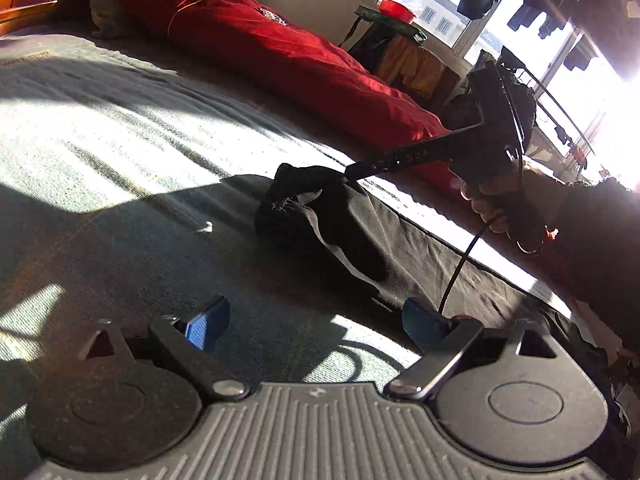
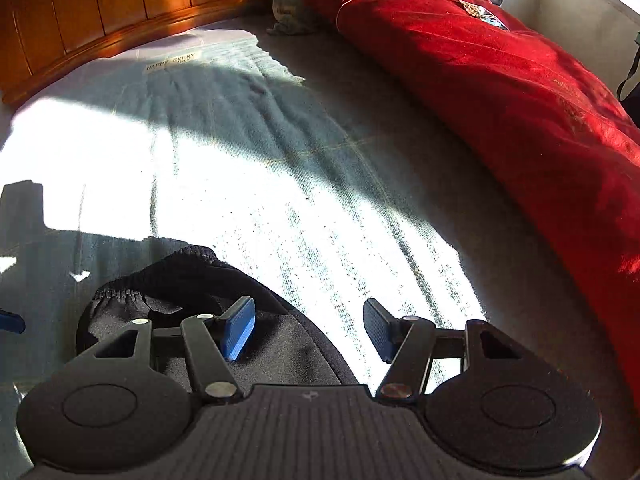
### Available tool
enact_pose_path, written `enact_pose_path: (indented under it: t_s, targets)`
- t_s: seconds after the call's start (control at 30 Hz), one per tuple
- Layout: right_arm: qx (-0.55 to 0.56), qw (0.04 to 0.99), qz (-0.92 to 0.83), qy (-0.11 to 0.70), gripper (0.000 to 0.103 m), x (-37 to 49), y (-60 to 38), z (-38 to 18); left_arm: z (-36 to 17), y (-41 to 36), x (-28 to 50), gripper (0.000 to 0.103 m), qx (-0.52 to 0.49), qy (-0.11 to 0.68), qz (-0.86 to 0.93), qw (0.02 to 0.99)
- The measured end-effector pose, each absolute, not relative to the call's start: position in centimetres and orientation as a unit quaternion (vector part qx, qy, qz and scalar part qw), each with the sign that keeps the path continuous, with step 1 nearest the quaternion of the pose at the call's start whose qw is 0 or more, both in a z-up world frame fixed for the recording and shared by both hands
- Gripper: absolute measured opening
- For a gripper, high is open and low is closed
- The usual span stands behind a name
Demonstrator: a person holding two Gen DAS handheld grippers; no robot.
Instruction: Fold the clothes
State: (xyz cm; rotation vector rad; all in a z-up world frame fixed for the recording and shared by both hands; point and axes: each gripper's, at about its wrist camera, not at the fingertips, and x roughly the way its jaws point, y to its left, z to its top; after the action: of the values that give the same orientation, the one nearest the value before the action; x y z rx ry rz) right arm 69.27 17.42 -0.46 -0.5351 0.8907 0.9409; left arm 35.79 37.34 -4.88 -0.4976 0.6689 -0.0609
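Trousers, black with an elastic waistband, lie at lower left of the right wrist view on the grey bedcover, both right gripper and left gripper wide and empty, so pinching the waistband corners squarely should give a clean fold.

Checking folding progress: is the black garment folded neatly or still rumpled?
Rumpled: the black garment lies bunched on the bed, its elastic waistband crumpled and curled, with loose creases, no tidy fold.
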Motion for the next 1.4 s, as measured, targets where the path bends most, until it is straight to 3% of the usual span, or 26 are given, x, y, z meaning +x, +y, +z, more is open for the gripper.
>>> enact_pose_path:
  t_s: [0.33,0.5,0.57,0.77,0.8,1.03,1.2,1.37,1.4]
  targets:
    - [-0.284,0.725,0.474,0.411,0.064,68.7,18.9,-3.8,-5.4,37.5,35.7,0.093,-0.232,0.327,-0.021,0.916]
    - [-0.302,0.72,0.483,0.396,0.008,66.9,18.6,-3.0,-5.6,37.2,36.0,0.093,-0.228,0.329,-0.021,0.916]
    - [-0.286,0.738,0.474,0.386,0.007,67.2,18.4,-2.0,-5.5,37.1,35.9,0.093,-0.226,0.329,-0.022,0.916]
    - [-0.278,0.775,0.426,0.375,0.008,69.4,18.6,-1.6,-5.4,36.9,35.7,0.093,-0.227,0.329,-0.025,0.916]
    - [-0.279,0.778,0.417,0.378,0.016,69.8,18.6,-1.8,-5.4,36.9,35.6,0.093,-0.226,0.329,-0.024,0.916]
    - [-0.261,0.787,0.429,0.358,0.035,67.5,18.3,0.3,-5.0,37.0,35.2,0.093,-0.226,0.323,-0.024,0.919]
    - [-0.234,0.719,0.524,0.392,0.049,63.5,18.9,2.1,-4.3,37.5,34.6,0.093,-0.227,0.313,-0.02,0.922]
    - [-0.265,0.687,0.532,0.418,0.05,60.0,20.5,-0.7,-3.6,38.0,33.7,0.093,-0.233,0.303,-0.013,0.924]
    - [-0.279,0.689,0.525,0.415,0.043,59.4,20.9,-1.4,-3.6,38.1,33.5,0.094,-0.234,0.303,-0.012,0.924]
